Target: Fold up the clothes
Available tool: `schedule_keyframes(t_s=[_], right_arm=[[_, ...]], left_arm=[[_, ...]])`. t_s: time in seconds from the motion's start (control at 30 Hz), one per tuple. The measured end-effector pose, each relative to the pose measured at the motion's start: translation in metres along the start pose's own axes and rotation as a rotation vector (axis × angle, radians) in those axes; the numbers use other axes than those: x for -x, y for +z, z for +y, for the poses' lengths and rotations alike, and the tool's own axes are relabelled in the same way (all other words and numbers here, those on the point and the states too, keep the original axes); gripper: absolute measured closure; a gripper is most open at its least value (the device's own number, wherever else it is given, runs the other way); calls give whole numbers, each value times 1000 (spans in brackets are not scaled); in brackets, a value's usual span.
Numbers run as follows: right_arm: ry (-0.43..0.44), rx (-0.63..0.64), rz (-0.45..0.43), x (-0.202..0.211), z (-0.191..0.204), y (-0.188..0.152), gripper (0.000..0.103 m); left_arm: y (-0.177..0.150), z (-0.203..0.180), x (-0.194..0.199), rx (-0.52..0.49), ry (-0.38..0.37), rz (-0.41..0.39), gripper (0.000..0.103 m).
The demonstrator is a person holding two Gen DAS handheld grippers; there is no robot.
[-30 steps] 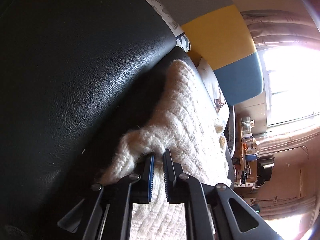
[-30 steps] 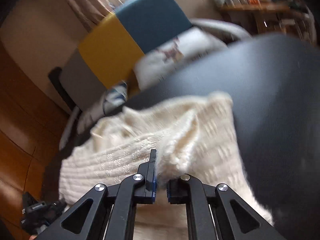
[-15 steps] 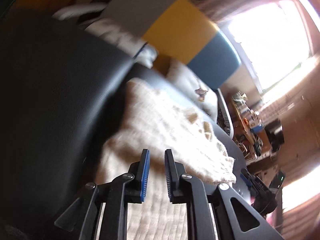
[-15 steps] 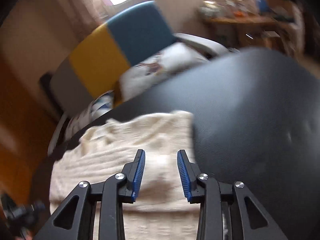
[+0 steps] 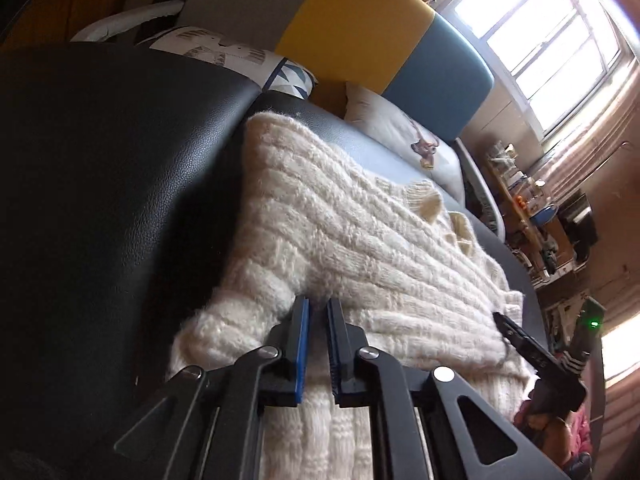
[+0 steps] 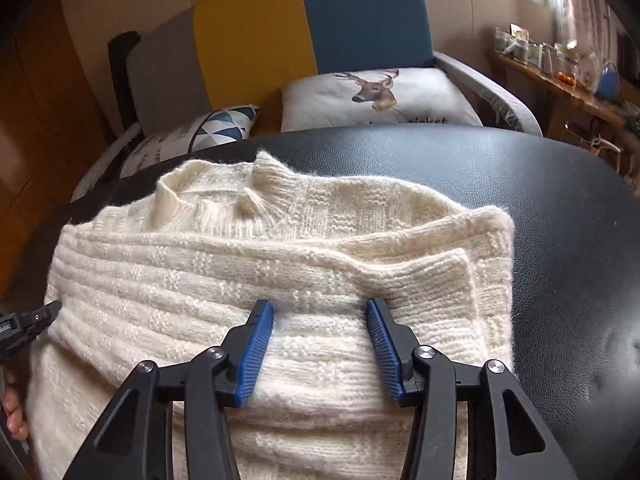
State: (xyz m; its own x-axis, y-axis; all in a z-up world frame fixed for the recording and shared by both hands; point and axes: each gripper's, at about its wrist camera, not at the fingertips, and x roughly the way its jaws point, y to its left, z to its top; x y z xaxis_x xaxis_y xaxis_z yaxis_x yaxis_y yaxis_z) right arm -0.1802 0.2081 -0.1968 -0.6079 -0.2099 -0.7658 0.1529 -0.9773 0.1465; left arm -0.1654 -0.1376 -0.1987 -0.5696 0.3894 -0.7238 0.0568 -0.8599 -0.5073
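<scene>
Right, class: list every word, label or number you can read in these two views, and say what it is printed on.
Deer cushion: a line of dark lettering along its lower edge, cut off by the black leather surface; unreadable.
Left gripper: small white marking on its side, too blurred to read.
Patterned cushion: grey marks, possibly lettering; unreadable.
Nothing else carries text.

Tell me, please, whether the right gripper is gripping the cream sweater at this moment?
Not gripping. The right wrist view shows the right gripper wide open above the cream sweater, nothing pinched between its blue pads; whether its fingertips brush the knit cannot be told.
</scene>
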Motion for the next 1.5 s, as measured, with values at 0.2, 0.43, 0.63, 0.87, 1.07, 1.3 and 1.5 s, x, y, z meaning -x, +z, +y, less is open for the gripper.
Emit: schedule_keyframes(t_s=[0.2, 0.43, 0.63, 0.87, 1.07, 1.3, 1.5], right_arm=[[-11, 23, 32, 4, 4, 7, 51], [539, 101, 101, 17, 83, 78, 18], [859, 175, 339, -57, 187, 132, 18], [797, 346, 609, -132, 255, 130, 18], [740, 640, 615, -111, 298, 92, 88], [557, 551, 400, -125, 276, 79, 95], [568, 444, 257, -89, 250, 88, 79]], left_arm=[[25, 33, 27, 125, -88, -17, 83], [25, 31, 46, -35, -166, -78, 80], [10, 20, 25, -125, -182, -30, 80], [-3, 39, 12, -64, -210, 22, 81], [-3, 36, 12, -61, -186, 38, 82], [-6, 32, 16, -32, -120, 46, 82], [13, 23, 40, -63, -64, -3, 81]])
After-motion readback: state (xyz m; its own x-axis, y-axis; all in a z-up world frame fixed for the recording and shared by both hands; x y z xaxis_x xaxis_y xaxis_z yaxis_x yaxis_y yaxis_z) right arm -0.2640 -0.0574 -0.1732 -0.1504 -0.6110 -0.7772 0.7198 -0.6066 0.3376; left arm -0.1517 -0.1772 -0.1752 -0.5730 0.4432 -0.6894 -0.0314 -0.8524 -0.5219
